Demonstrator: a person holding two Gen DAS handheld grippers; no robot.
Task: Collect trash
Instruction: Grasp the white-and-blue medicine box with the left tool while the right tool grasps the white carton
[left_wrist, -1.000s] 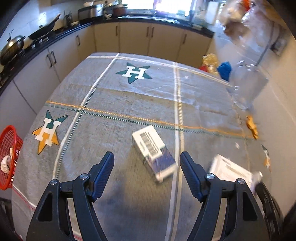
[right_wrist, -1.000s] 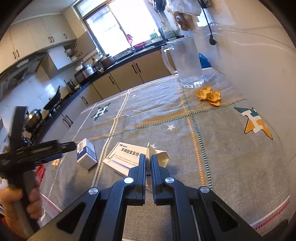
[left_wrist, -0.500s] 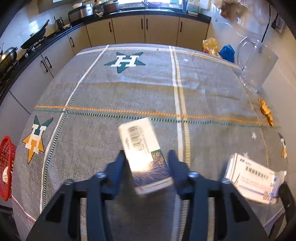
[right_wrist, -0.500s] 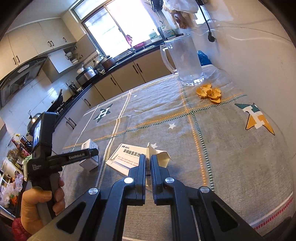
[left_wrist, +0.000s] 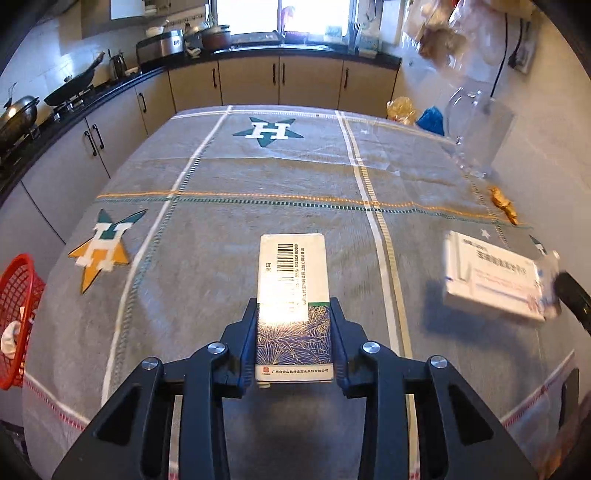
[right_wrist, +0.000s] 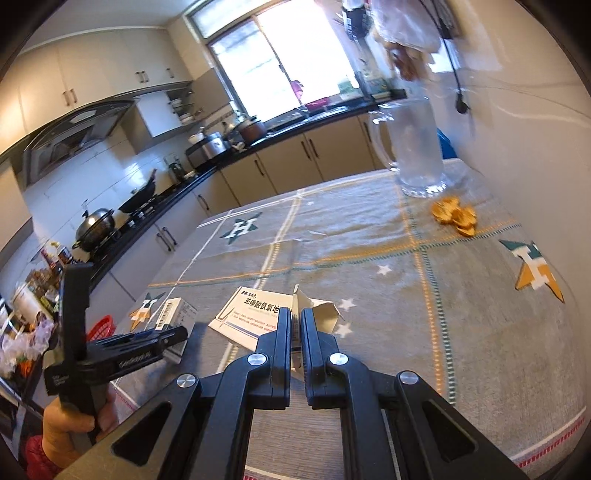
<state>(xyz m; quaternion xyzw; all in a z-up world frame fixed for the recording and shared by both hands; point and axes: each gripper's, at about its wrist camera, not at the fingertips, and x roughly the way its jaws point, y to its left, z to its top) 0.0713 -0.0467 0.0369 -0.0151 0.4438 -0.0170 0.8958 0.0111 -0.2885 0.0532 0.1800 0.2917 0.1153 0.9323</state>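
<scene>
Left gripper (left_wrist: 294, 343) closing on the small white-and-blue printed cardboard box (left_wrist: 293, 306), pads against both long sides, long axis straight ahead along the fingers, far end out over the grey checked tablecloth (left_wrist: 258, 177). Right gripper (right_wrist: 295, 332) clenched tight on the torn flap of the flat white cardboard packet (right_wrist: 251, 314), near the table's front edge. Red mesh basket (left_wrist: 16, 314) down off the left table edge, likely drop spot, nearer the left hand.

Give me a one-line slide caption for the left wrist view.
Left tongs closing on a barcoded medicine box above the star-patterned tablecloth, a second box at right.
</scene>
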